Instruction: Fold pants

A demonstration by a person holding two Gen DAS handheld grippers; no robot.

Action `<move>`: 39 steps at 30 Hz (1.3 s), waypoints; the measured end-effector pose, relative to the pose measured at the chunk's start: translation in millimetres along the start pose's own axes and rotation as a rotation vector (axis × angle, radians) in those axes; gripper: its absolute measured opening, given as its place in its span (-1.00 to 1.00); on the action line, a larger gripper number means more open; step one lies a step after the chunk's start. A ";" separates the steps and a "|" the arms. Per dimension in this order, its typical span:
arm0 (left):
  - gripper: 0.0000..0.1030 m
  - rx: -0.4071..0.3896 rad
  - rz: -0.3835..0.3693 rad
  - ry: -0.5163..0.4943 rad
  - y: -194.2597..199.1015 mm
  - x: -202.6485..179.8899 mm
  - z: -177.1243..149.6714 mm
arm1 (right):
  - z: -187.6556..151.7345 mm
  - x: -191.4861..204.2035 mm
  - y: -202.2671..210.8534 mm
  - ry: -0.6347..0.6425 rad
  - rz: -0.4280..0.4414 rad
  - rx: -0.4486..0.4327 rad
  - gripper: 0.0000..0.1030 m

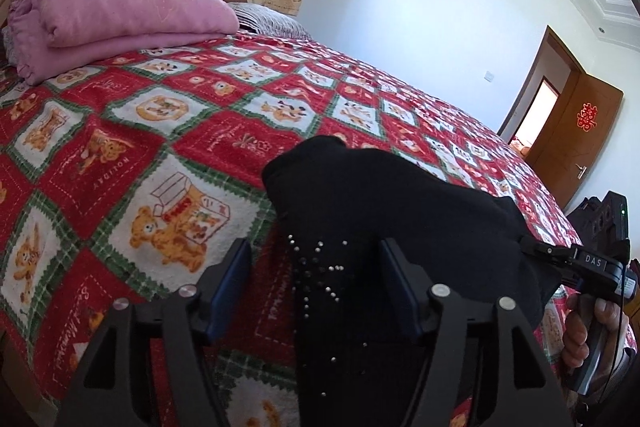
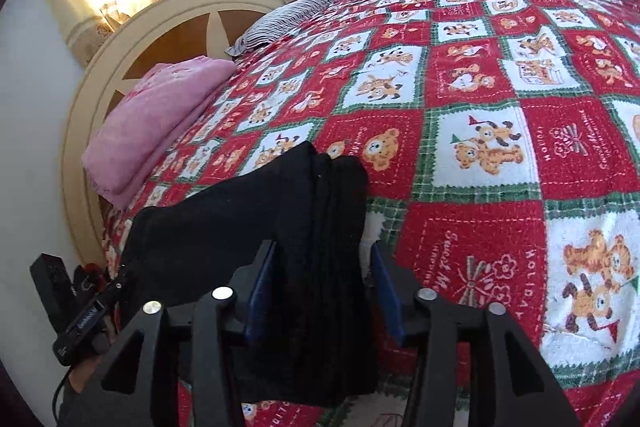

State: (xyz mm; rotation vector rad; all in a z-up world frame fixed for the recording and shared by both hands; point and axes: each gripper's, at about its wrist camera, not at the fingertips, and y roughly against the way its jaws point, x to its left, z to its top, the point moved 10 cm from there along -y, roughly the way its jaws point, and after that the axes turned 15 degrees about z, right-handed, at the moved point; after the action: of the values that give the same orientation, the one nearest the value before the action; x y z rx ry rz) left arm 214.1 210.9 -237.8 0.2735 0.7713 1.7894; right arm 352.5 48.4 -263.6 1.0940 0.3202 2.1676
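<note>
Left wrist view: black pants (image 1: 384,203) bunched lower centre on bed (image 1: 160,131); left tool (image 1: 316,291) spread, cloth between fingers, ungripped.
Right wrist view: right tool (image 2: 324,291) likewise released around folded edge. Soft, limp, light; pinch stacked edges.

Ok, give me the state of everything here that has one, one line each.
black pants: bunched, draped between both grippers, unfolded
left gripper: open, cloth between its fingers
right gripper: open, cloth between its fingers
pink blanket: folded, by headboard
door: open
</note>
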 end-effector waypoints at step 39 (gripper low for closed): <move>0.66 -0.185 0.128 -0.135 135.4 -42.7 37.3 | -16.9 98.1 201.6 0.255 -0.147 -0.153 0.39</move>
State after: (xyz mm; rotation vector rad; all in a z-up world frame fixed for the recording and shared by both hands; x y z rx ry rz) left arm 146.2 161.9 -117.2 0.3228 0.4988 1.9265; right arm 205.3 -33.8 -114.8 0.6889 0.3322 2.1608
